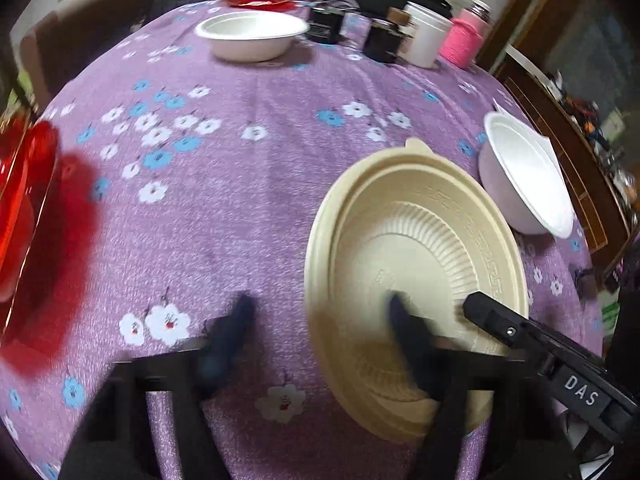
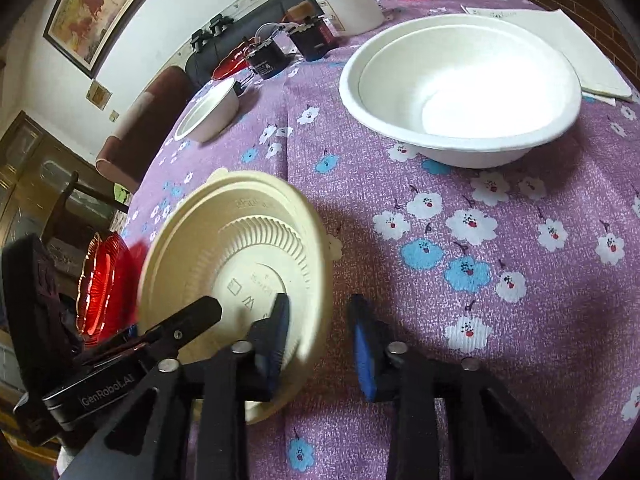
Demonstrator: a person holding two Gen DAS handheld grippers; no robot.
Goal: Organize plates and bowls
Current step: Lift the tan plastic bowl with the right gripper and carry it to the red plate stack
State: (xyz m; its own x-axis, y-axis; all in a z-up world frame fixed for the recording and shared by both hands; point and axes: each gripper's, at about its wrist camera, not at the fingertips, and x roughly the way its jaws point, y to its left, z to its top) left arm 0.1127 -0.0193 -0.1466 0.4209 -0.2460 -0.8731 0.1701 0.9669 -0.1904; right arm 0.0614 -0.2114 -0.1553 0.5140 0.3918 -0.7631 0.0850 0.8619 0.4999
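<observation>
Matt ribbed cream plastic lid (image 1: 416, 264), woven floral tablecloth (image 1: 248, 200), glossy red plate (image 2: 100, 284)

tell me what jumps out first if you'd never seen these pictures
The cream ribbed plate dominates, lying near the table's front edge beneath both pairs of open jaws. A white bowl sits beyond it to the right on the purple flowered tablecloth, and a red plate glows at the far left.

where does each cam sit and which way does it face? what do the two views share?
Left wrist: on the left tool, looking forward across the purple tablecloth; own two fingers show, plus the right tool reaching in.
Right wrist: on the right tool, facing the near white bowl; own fingers show, plus the left tool at left.
Shared: cream plate, both white bowls, red plate, jars.
</observation>
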